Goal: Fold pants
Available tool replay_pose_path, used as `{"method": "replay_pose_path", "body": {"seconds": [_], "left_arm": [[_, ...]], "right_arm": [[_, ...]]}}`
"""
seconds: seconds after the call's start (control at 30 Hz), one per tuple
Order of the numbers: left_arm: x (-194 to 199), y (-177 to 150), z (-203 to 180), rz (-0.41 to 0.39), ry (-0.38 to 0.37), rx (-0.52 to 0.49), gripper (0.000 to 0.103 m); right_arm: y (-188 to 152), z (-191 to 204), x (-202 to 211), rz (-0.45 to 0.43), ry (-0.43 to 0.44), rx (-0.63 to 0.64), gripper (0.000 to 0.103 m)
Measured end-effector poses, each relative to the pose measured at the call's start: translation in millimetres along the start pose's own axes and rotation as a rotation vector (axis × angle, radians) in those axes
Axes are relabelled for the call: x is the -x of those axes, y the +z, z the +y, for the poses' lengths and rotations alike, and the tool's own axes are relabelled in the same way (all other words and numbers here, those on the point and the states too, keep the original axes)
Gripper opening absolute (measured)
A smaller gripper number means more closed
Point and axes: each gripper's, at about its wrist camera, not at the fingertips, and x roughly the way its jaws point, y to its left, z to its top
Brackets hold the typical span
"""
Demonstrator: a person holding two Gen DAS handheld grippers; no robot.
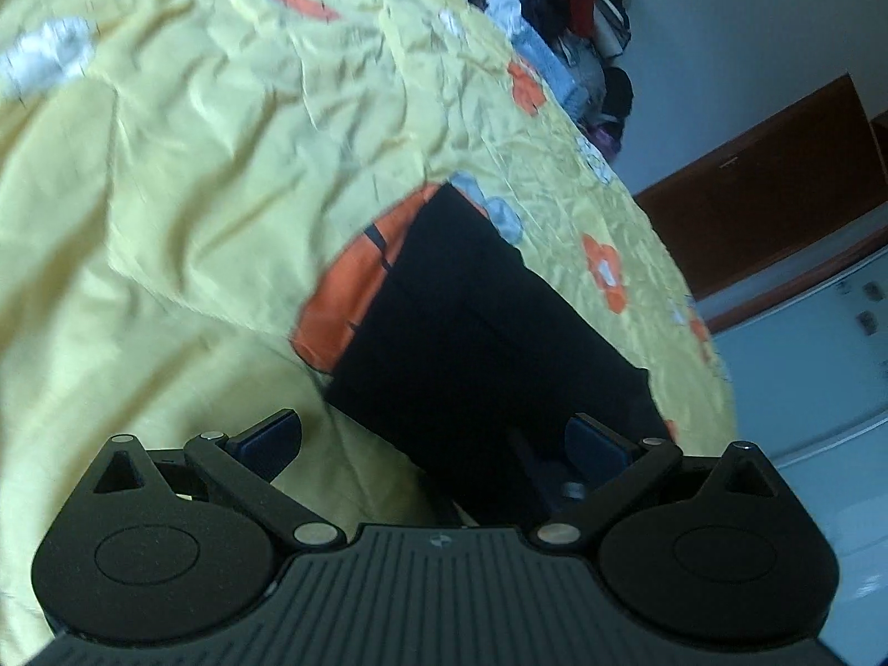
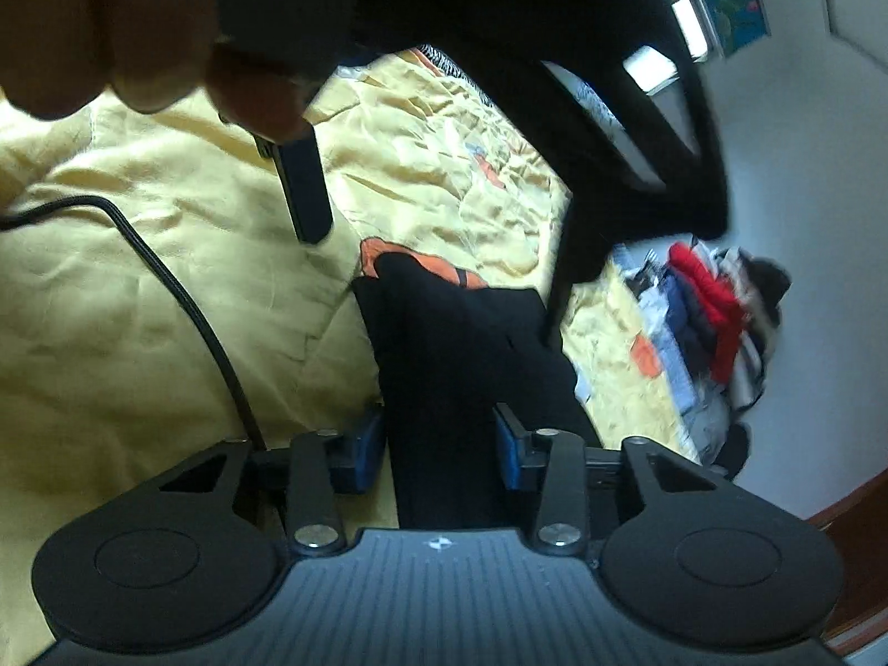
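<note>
Pants (image 2: 460,366) lie on the yellow bedspread (image 1: 166,222), pinched between the right gripper's (image 2: 441,447) narrowed jaws, left gripper's (image 1: 435,438) jaws wide

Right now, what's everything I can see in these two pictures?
pants: one pair, black, lying on the bedspread, the near end between the fingers of both grippers
bedspread: one, yellow with orange and white flowers, crumpled, covering the bed
clothes pile: one heap, red, blue, white and dark, at the bed's far edge by the wall
wooden furniture: one piece, brown, against the wall
cable: one, black, trailing over the bedspread
hand: one, top left in the right view, holding the left gripper
left gripper: black, blue pads, wide open
right gripper: black, blue pads, closing around the pants
</note>
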Motion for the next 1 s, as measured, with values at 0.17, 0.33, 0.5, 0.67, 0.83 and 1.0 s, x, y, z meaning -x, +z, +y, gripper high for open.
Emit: {"method": "replay_pose_path", "body": {"seconds": [0.17,0.33,0.5,0.67,0.83,1.0], "left_arm": [[-16.5,3.3,3.6,0.073,-0.144,0.081,0.102],[-39.8,12.2,2.3,0.074,-0.218,0.153,0.102],[-67.4,21.6,1.7,0.054,-0.311,0.249,0.097],[-69.7,25.9,-4.8,0.030,-0.261,0.214,0.064],[-65.4,18.8,-11.7,-0.027,-0.141,0.106,0.016],[-41.7,-2.3,-53.3,-0.175,-0.037,-0.148,0.013]], "right_arm": [[0.9,0.0,-5.7,-0.059,-0.037,-0.033,0.019],[-9.0,-56.2,7.2,-0.116,0.004,-0.352,0.019],[-30.3,-107.2,15.2,-0.123,0.212,-0.597,0.019],[-64.0,-156.5,31.8,-0.195,0.326,-0.828,0.019],[-73.8,-152.1,-22.4,0.023,0.233,-0.850,0.019],[-72.1,-150.4,-27.4,-0.045,0.264,-0.888,0.019]]}}
